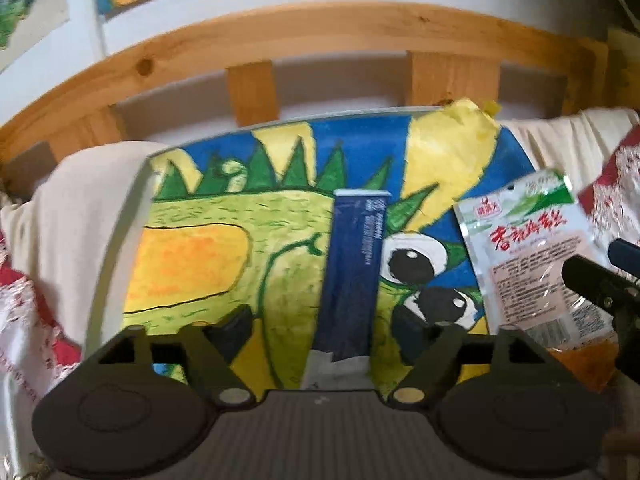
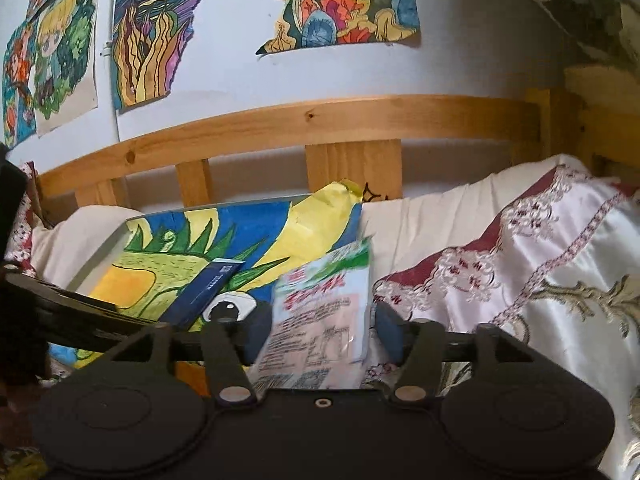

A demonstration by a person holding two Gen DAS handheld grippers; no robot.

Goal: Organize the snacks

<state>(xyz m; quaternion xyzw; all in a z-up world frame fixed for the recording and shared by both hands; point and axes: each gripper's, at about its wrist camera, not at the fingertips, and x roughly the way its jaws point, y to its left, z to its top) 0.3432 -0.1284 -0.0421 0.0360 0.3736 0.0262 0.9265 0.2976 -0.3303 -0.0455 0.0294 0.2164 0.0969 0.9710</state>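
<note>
A long dark blue snack stick (image 1: 352, 272) lies on a board painted with a green dinosaur (image 1: 224, 240); it also shows in the right wrist view (image 2: 208, 292). My left gripper (image 1: 326, 330) is open, its fingers either side of the stick's near end without touching it. A clear snack packet with red Chinese lettering (image 1: 528, 256) lies at the board's right edge. In the right wrist view the packet (image 2: 320, 320) sits between the fingers of my right gripper (image 2: 324, 330), which stands wide around it. The right gripper's finger (image 1: 600, 284) shows at the left view's right edge.
The painted board (image 2: 160, 252) rests on a bed with cream pillows (image 2: 420, 232) and a red and white embroidered quilt (image 2: 540, 260). A wooden slatted headboard (image 2: 320, 120) runs behind. Colourful drawings (image 2: 160, 32) hang on the wall.
</note>
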